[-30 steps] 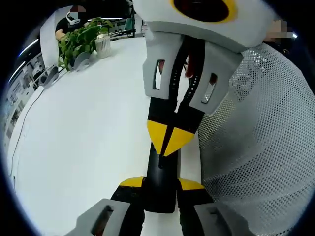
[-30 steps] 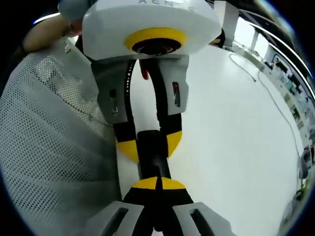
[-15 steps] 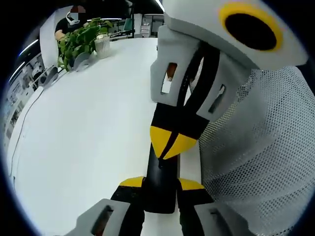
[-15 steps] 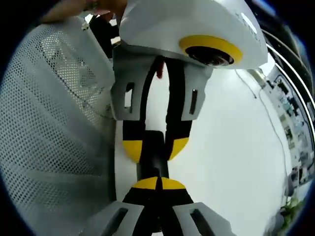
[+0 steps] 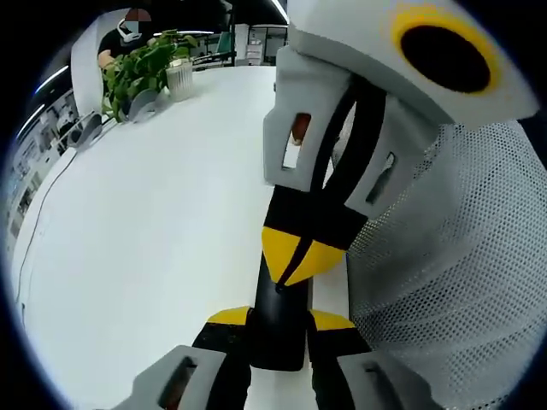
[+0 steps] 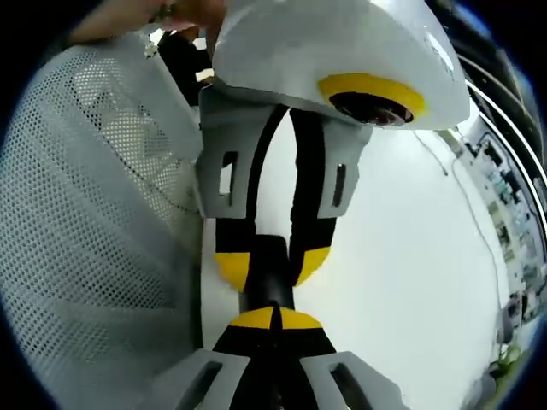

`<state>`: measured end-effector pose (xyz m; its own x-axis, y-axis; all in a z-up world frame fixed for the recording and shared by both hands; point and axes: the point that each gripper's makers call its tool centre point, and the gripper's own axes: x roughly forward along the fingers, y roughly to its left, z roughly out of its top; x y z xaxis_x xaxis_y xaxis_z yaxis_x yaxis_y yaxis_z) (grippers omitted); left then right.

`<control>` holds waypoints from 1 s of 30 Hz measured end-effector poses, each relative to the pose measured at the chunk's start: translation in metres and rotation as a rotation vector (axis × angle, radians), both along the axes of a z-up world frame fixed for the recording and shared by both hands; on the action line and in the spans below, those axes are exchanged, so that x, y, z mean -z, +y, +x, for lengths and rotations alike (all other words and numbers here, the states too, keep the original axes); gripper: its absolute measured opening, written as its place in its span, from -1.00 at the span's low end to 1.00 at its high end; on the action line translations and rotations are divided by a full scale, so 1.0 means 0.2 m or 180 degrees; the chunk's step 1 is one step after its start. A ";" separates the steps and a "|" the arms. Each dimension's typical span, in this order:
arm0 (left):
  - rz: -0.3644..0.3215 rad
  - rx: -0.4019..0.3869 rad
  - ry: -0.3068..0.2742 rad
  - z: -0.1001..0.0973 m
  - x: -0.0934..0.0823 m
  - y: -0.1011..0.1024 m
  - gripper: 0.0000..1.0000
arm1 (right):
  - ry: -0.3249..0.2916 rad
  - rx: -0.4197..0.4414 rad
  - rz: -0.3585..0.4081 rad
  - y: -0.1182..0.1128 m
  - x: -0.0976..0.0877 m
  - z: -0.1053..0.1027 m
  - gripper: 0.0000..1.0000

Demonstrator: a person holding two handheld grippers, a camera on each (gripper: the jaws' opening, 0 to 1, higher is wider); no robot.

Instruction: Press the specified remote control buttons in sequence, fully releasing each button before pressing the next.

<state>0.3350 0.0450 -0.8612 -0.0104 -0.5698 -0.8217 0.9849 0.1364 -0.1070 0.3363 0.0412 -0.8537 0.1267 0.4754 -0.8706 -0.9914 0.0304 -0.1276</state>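
A slim black remote (image 5: pixel 278 337) lies lengthwise between the yellow pads of my left gripper (image 5: pixel 278 318), which is shut on it just above the white table (image 5: pixel 154 213). My right gripper (image 5: pixel 297 256) comes in from the top of the left gripper view, shut, with its joined yellow tips resting on the remote's top face. In the right gripper view the remote (image 6: pixel 267 278) runs from my right gripper (image 6: pixel 273 318) up into the left gripper (image 6: pixel 272 260). The buttons are hidden under the tips.
A white mesh surface (image 5: pixel 444 282) rises close beside the remote and also shows as a white mesh surface (image 6: pixel 94 239). A leafy plant (image 5: pixel 137 73) and a pale cup (image 5: pixel 179 81) stand at the table's far end, near a seated person (image 5: pixel 128 30).
The right gripper's body has swung and tilted over the remote, and its tips have slid slightly down along it. The left gripper's hold on the remote is unchanged.
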 end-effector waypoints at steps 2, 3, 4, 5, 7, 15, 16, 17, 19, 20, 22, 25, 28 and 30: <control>0.0002 0.0004 -0.0003 0.00 0.00 0.00 -0.50 | 0.0026 0.0025 0.0017 0.00 0.00 0.00 -1.00; 0.0004 0.0005 -0.0004 0.00 0.00 0.00 -0.50 | 0.0026 0.0027 0.0029 0.00 0.00 0.00 -1.00; 0.0008 0.0007 -0.0007 0.00 0.00 0.00 -0.50 | 0.0020 0.0026 0.0039 0.00 0.00 0.00 -1.00; 0.0013 0.0010 -0.0010 0.00 0.00 0.00 -0.50 | 0.0016 0.0030 0.0038 0.00 0.00 0.00 -1.00; 0.0019 0.0013 -0.0013 0.00 0.00 0.00 -0.50 | 0.0002 0.0048 0.0021 0.00 0.00 0.00 -1.00; 0.0031 0.0021 -0.0034 0.01 0.00 0.00 -0.51 | 0.0034 0.0145 0.0080 0.00 0.00 0.01 -1.00; 0.0035 0.0023 -0.0037 0.01 0.00 0.00 -0.51 | 0.0040 0.0139 0.0086 0.00 0.00 0.01 -1.00; 0.0041 0.0028 -0.0041 0.01 0.00 0.00 -0.51 | 0.0026 0.0061 0.0113 0.00 0.00 0.01 -1.00; 0.0049 0.0034 -0.0045 0.01 0.00 0.00 -0.51 | 0.0003 0.0015 0.0125 0.00 0.00 0.00 -1.00; 0.0051 0.0032 -0.0042 0.01 0.00 0.00 -0.51 | -0.0056 -0.0082 0.0098 0.00 -0.01 0.00 -1.00; 0.0062 0.0036 -0.0041 0.01 0.00 0.00 -0.51 | -0.0178 -0.0264 -0.0028 0.00 0.00 -0.01 -1.00; 0.0049 0.0030 -0.0040 0.01 0.00 0.00 -0.51 | -0.0167 -0.0268 -0.0033 0.01 0.00 -0.01 -1.00; 0.0033 0.0016 -0.0047 0.01 0.00 0.00 -0.51 | -0.0081 -0.0248 0.0066 0.00 -0.01 0.00 -1.00; 0.0022 0.0012 -0.0057 0.01 0.00 0.00 -0.51 | -0.0037 -0.0213 0.0140 0.00 -0.01 0.00 -1.00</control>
